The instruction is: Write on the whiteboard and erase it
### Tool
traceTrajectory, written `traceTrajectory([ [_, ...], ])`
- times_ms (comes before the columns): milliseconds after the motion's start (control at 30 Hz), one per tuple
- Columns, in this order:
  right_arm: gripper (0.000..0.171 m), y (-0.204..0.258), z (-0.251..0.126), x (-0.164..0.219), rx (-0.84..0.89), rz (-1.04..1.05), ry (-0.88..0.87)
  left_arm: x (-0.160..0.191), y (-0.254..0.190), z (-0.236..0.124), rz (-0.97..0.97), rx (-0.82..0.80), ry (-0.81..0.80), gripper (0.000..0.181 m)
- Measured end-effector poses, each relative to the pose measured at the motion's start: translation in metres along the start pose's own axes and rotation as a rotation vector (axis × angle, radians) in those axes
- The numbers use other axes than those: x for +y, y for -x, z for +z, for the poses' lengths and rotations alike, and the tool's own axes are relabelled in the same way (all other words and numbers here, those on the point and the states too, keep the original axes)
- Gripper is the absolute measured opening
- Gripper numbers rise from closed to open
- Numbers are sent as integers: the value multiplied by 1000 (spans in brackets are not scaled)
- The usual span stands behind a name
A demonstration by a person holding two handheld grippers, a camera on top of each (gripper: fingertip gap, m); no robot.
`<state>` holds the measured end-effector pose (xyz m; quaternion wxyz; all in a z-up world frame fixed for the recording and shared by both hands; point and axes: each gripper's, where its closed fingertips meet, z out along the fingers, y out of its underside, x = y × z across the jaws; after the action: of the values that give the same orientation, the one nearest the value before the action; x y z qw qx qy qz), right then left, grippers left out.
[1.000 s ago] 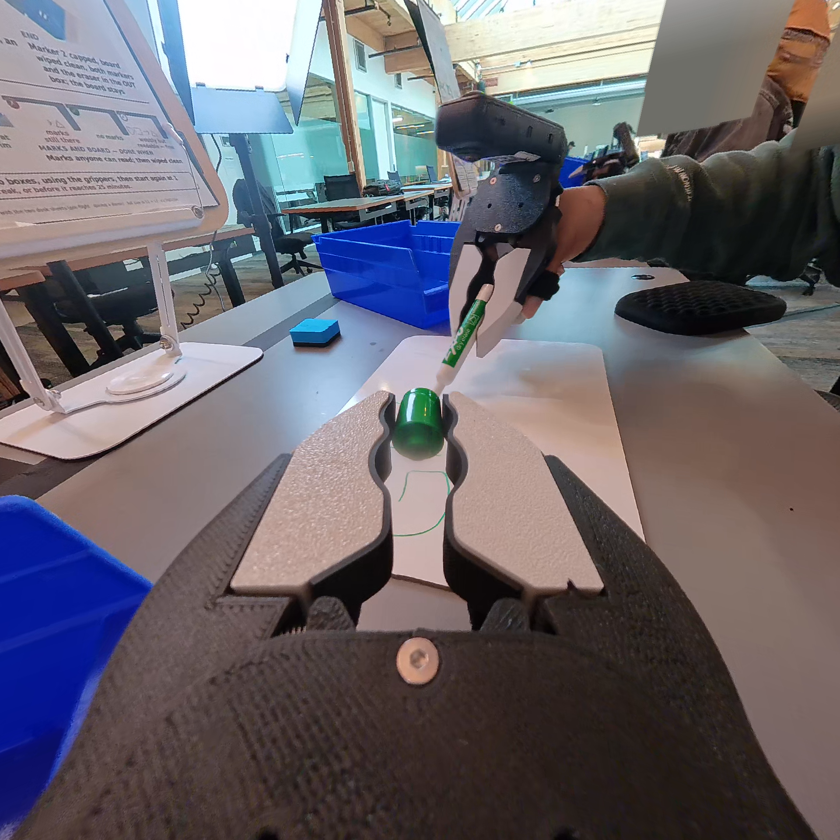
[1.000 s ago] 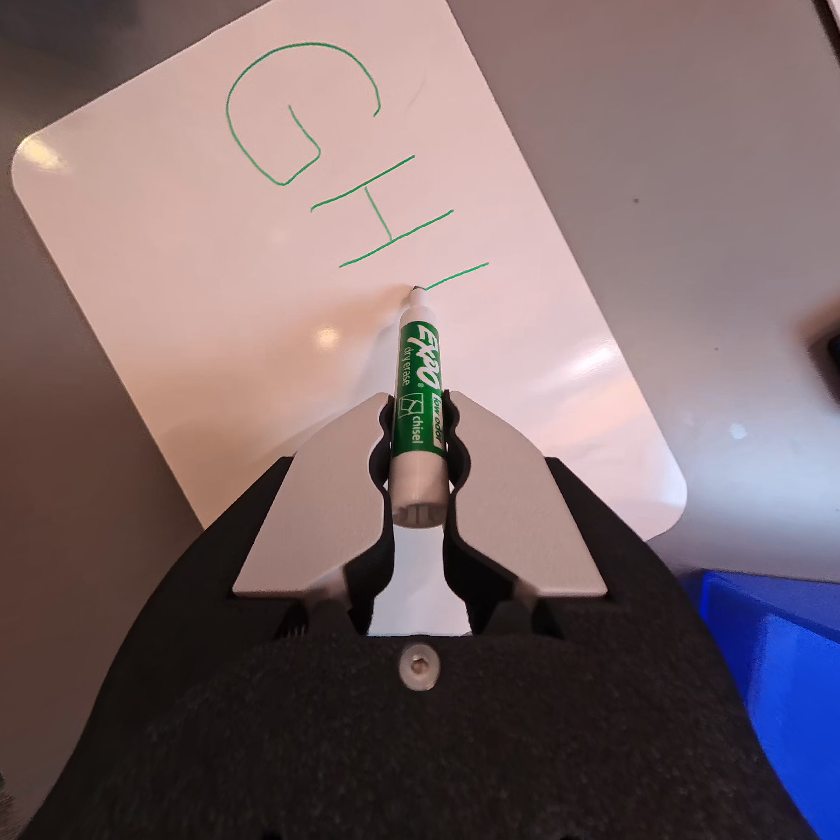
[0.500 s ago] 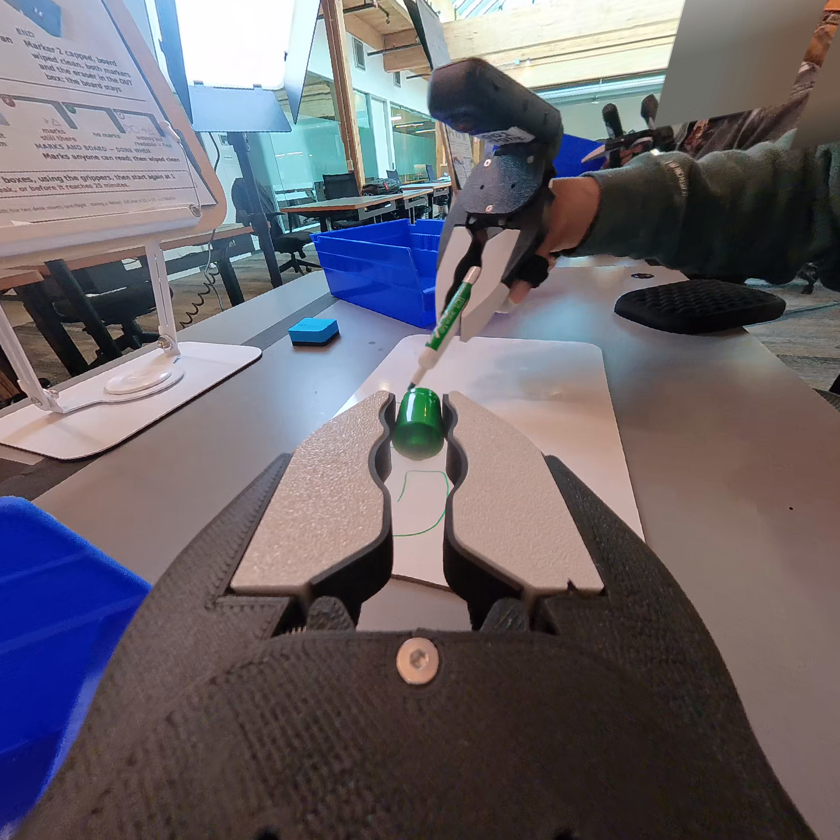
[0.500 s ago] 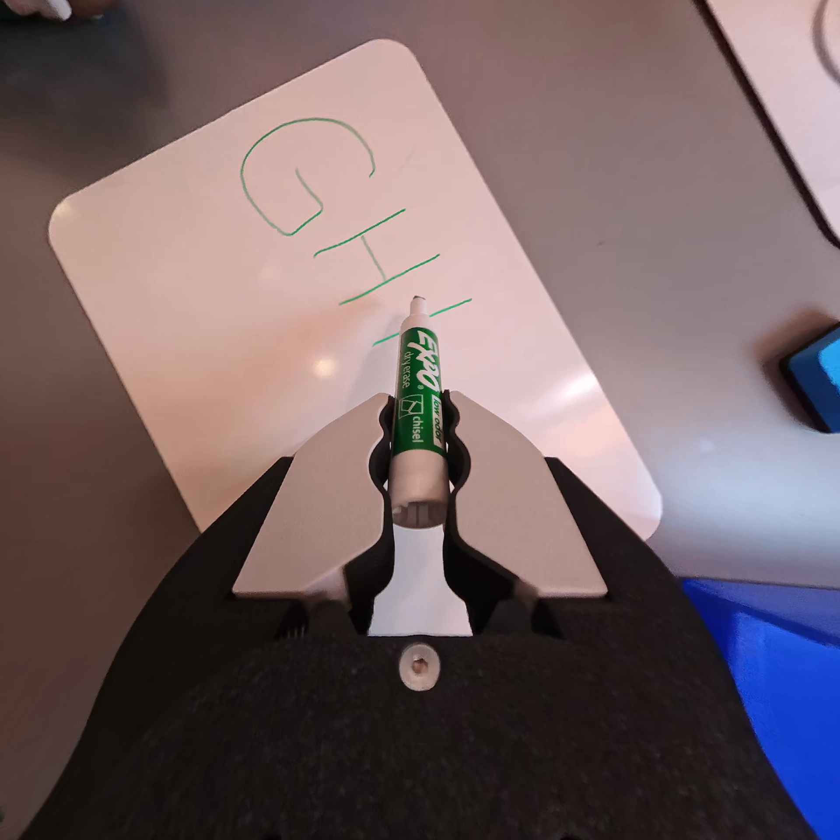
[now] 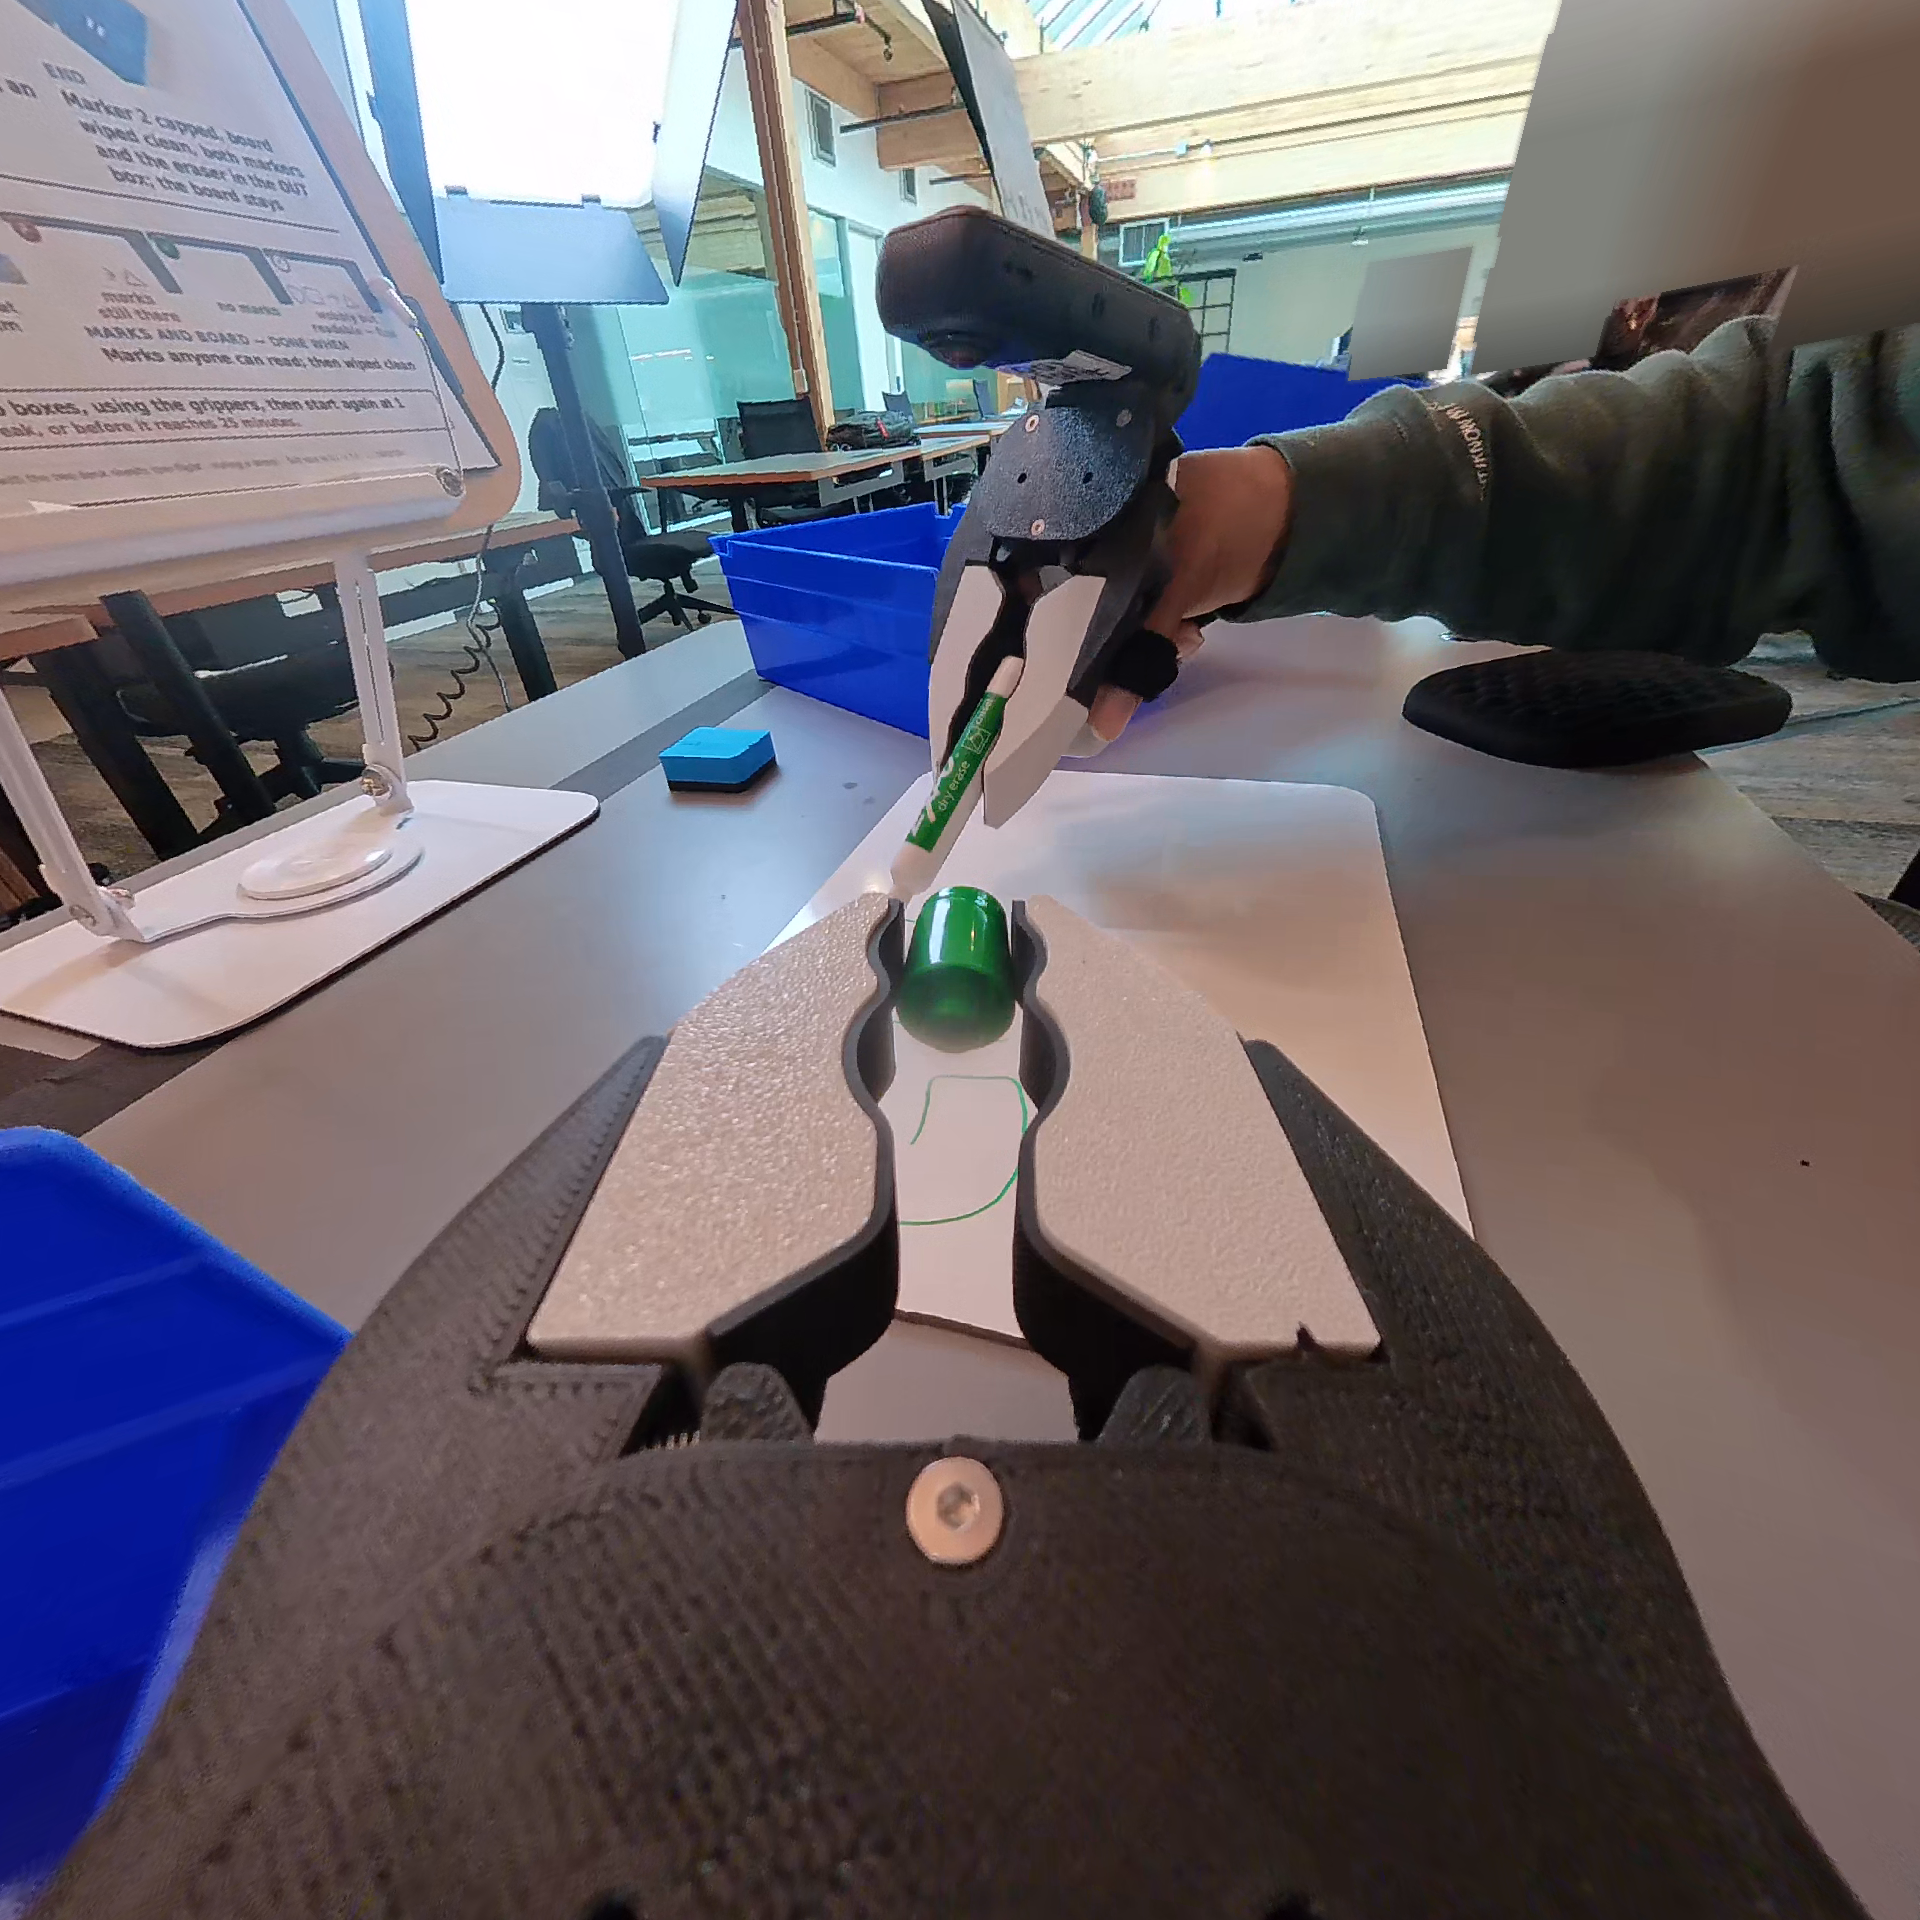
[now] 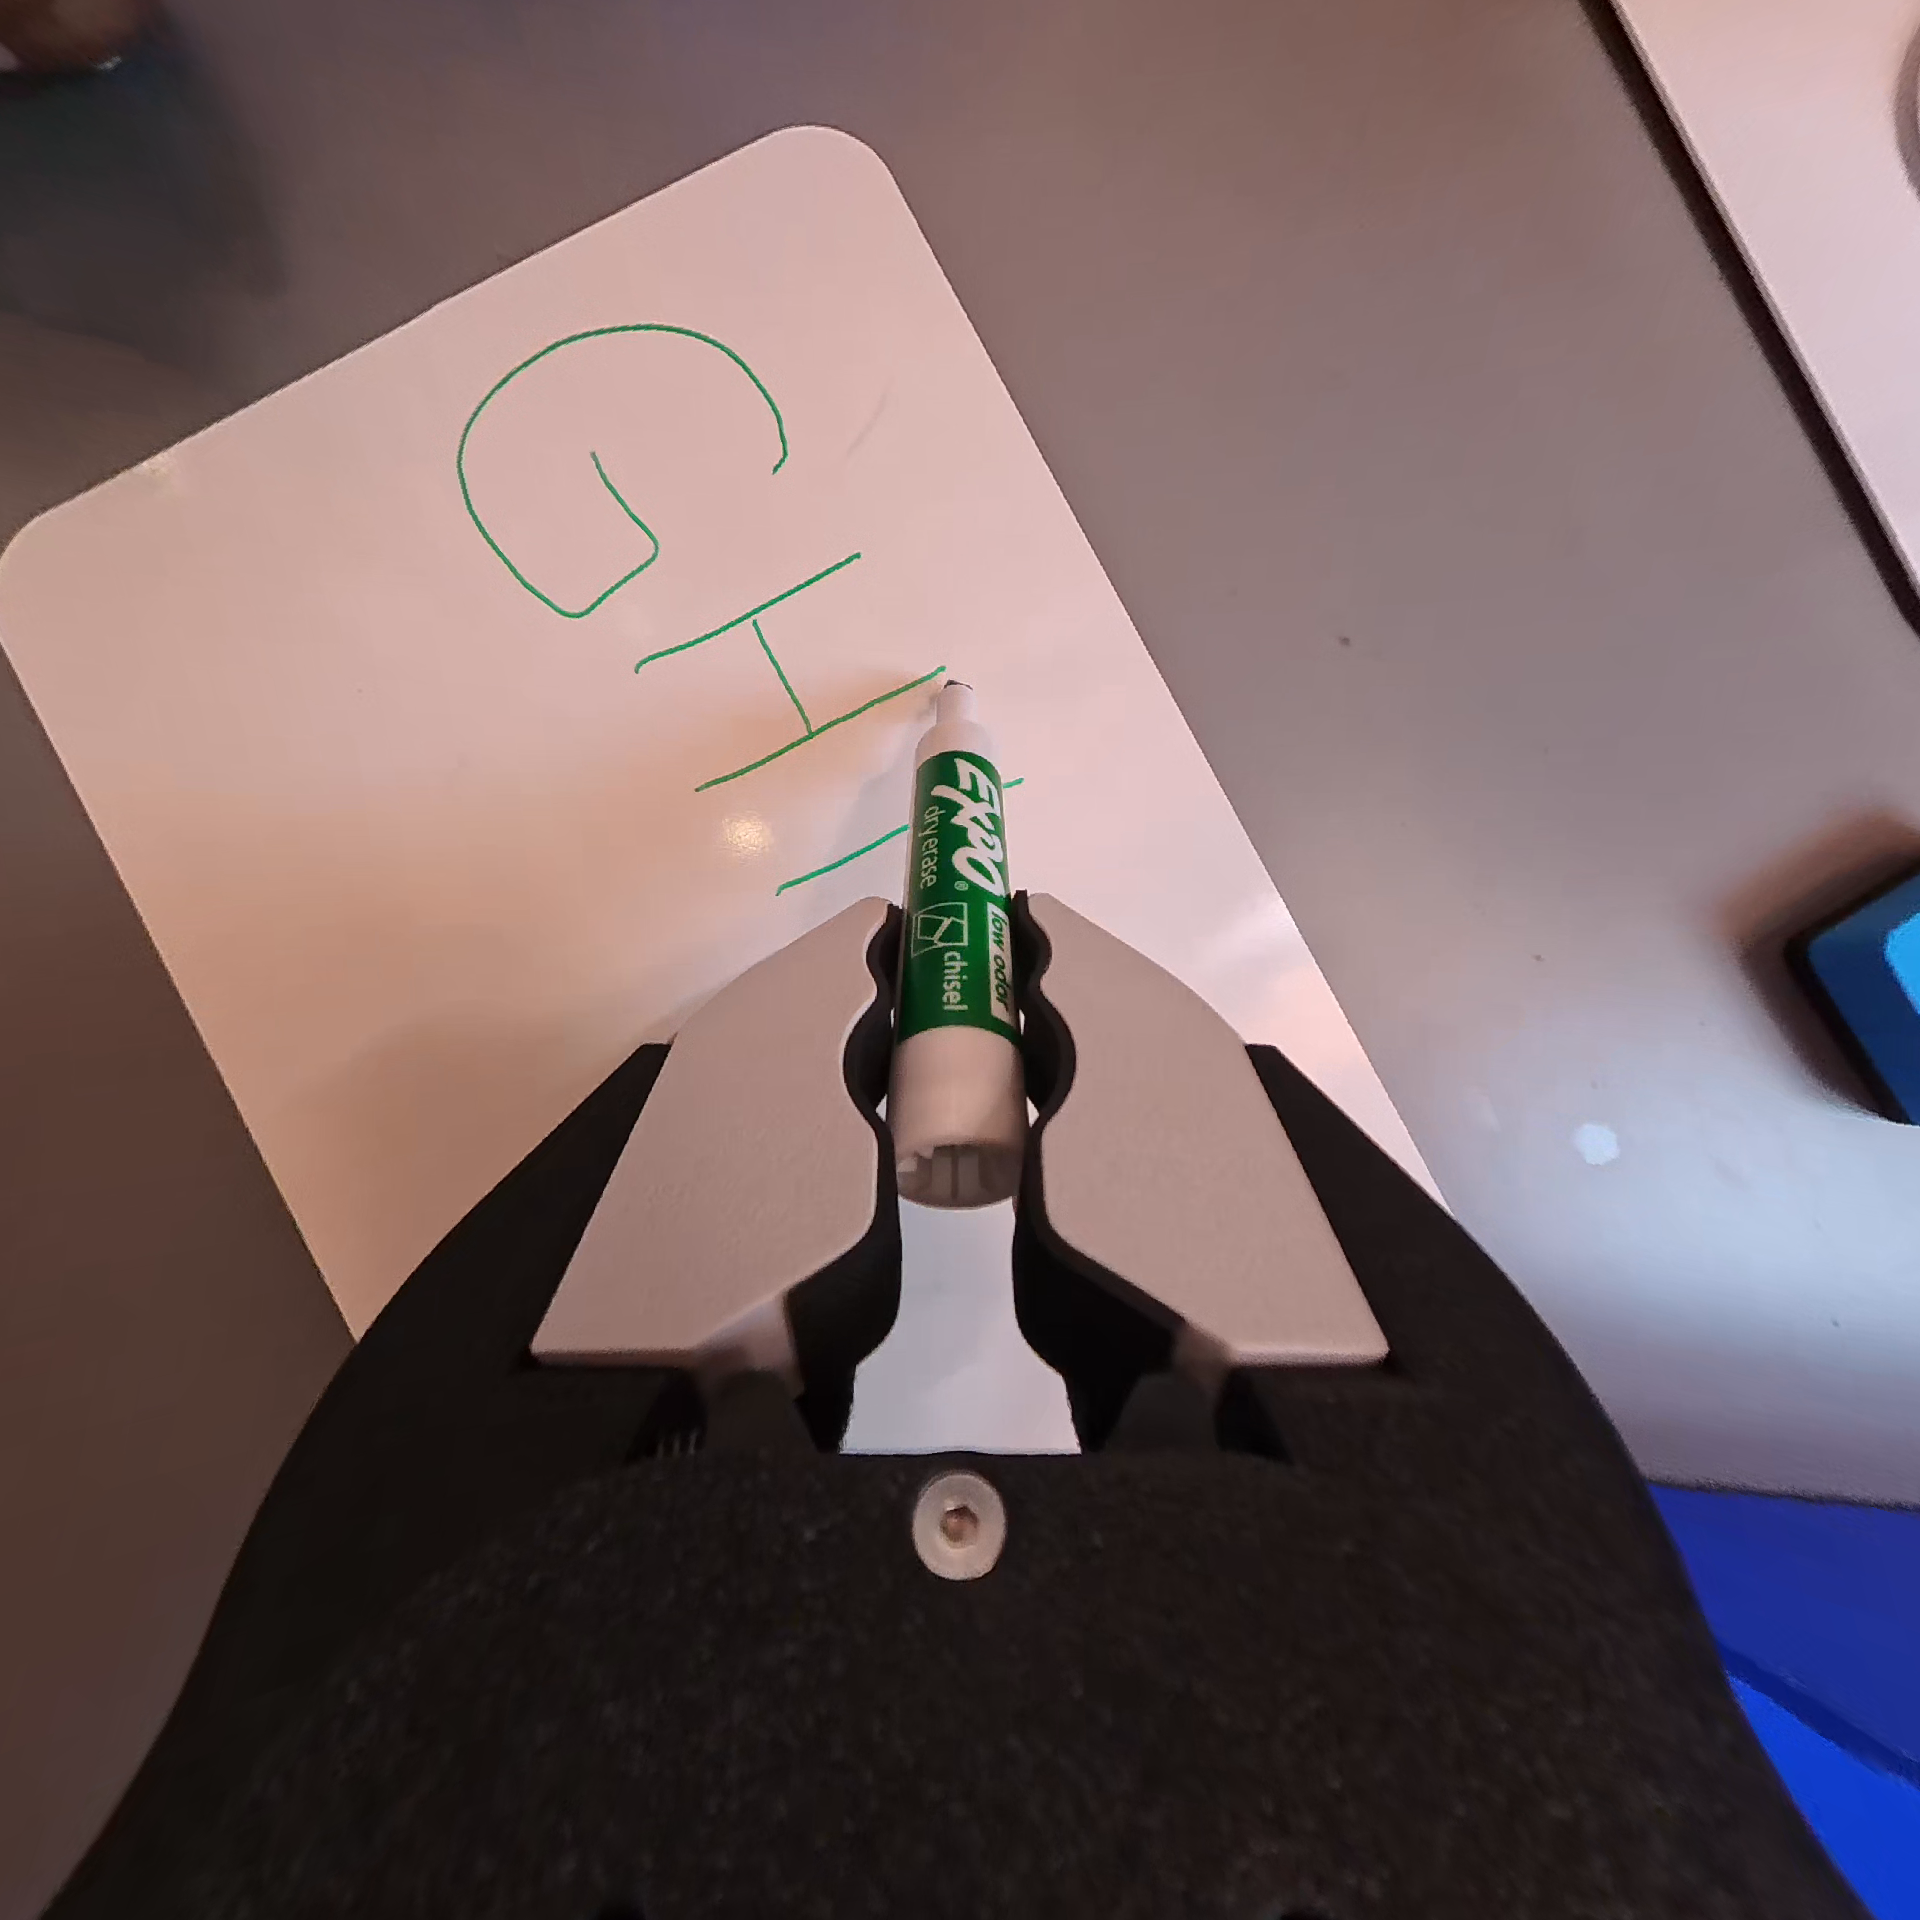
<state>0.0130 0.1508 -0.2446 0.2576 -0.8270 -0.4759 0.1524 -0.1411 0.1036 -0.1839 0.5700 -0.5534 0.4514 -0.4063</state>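
A small whiteboard [image 6: 312,790] lies flat on the grey table and bears green marker strokes [image 6: 623,468]. My right gripper [image 6: 956,914] is shut on a green dry-erase marker [image 6: 956,883], uncapped, its tip touching the board by the strokes. In the left wrist view the right gripper [image 5: 997,748] holds the marker [image 5: 951,790] tilted, tip down on the whiteboard [image 5: 1195,914]. My left gripper [image 5: 956,935] is shut on the green marker cap [image 5: 956,982] just above the board's near end.
A blue eraser [image 5: 717,758] lies left of the board, also at the edge of the right wrist view [image 6: 1870,997]. Blue bins stand at the back [image 5: 831,613] and near left [image 5: 104,1403]. A white stand [image 5: 260,904] with an instruction sheet is at left. A black pad [image 5: 1590,707] lies at right.
My right gripper lifted the marker, moved it toward the board's left edge and set the tip down again; another green stroke shows on the board. My left gripper has stayed still.
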Motion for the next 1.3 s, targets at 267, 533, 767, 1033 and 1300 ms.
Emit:
traceTrajectory([
  [267,19,-4,-3,8,8,9,20,0,-1,0,0,1,0,20],
  [533,20,-11,-11,24,31,33,45,0,-1,0,1,2,1,20],
  [767,20,-18,-21,36,58,53,53,0,-2,0,2,3,2,19],
  [1033,19,15,-26,14,-29,20,-26,0,-1,0,3,0,1,19],
  [1300,19,52,-20,17,-111,-22,-13,0,-1,0,4,2,3,19],
])
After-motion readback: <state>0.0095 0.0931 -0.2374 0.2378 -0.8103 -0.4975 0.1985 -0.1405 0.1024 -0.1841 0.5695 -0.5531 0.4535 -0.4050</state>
